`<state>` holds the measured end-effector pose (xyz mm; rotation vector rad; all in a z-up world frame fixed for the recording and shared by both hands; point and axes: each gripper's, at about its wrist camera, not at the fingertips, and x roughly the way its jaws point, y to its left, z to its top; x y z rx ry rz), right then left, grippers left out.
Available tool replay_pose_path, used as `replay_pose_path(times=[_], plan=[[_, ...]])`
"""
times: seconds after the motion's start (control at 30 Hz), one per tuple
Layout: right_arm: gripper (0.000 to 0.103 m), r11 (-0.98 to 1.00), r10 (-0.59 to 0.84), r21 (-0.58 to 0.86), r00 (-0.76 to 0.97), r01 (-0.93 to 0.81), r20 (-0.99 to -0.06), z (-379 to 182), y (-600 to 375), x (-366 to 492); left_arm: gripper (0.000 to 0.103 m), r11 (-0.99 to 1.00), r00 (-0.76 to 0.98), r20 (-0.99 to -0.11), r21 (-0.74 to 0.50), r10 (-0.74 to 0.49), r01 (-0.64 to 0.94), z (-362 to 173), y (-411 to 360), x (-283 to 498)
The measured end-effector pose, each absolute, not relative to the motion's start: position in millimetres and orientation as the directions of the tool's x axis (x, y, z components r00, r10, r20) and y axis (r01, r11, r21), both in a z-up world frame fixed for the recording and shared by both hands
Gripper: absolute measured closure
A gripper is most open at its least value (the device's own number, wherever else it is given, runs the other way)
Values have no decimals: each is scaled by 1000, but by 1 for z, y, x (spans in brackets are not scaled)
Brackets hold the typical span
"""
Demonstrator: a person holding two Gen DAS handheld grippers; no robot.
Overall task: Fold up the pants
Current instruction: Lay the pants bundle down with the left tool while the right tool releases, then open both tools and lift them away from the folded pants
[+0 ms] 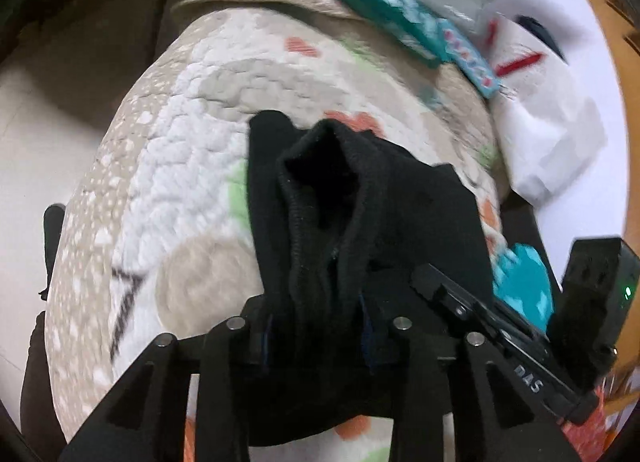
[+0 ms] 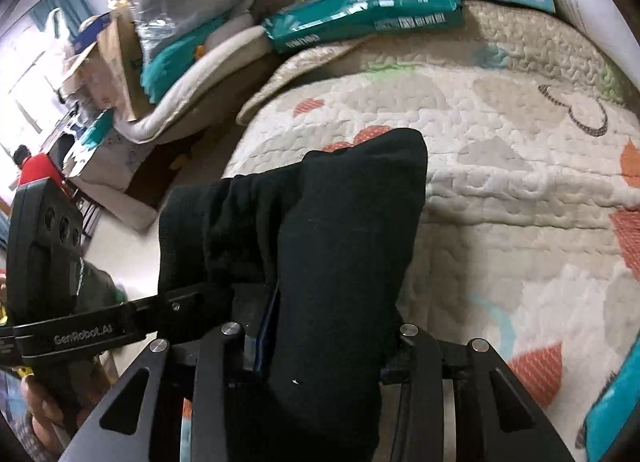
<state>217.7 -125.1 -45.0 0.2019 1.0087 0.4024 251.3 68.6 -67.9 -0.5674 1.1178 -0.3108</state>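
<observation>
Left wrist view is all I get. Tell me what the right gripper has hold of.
Observer: The right gripper is shut on the black pants, with a thick bunch of cloth standing up between its fingers.
Operator: Say what lies past the quilt edge on that side.
Observer: Left of the patterned quilt, a pile of cardboard boxes and bags sits on the floor.
Operator: Report anyone else in the room.
Observer: A person in a red shirt shows at the far left edge, in front of a bright window.
Operator: Read me any marking on my own tool.
Observer: The left gripper carries the words GenRobot.AI on its body.
</observation>
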Motion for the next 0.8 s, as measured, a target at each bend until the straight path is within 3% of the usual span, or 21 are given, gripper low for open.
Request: replay_pose_path(times=[0.13,0.17,0.3,0.53,0.6,0.7,0.8], plan=[[25,914,403,378,429,-147,-808,-71,-130,231,60,761,382,-745,-633,-547,-144,-91,89,262],[22,901,427,413,426,-130,-797,-73,-136,229,60,751,377,-739,-643,-558,-148,-90,92,260],[22,895,436,428,443,-125,-784,-60,-162,210,60,719,386,-709,-679,-591,-146,-76,105,249],[19,921,389,342,447,-186,-806,-18,-211,141,58,803,507,-734,-582,-453,-125,-27,114,254],[18,916,399,365,446,-165,-801,-15,-222,124,56,866,502,-787,-481,-360,-134,-25,101,267],[18,888,443,449,445,-99,-778,-19,-238,98,55,963,440,-893,-195,-97,-184,-45,79,291],[18,879,451,468,468,-88,-760,-23,-237,80,51,966,385,-922,-133,-38,-222,-67,82,301]])
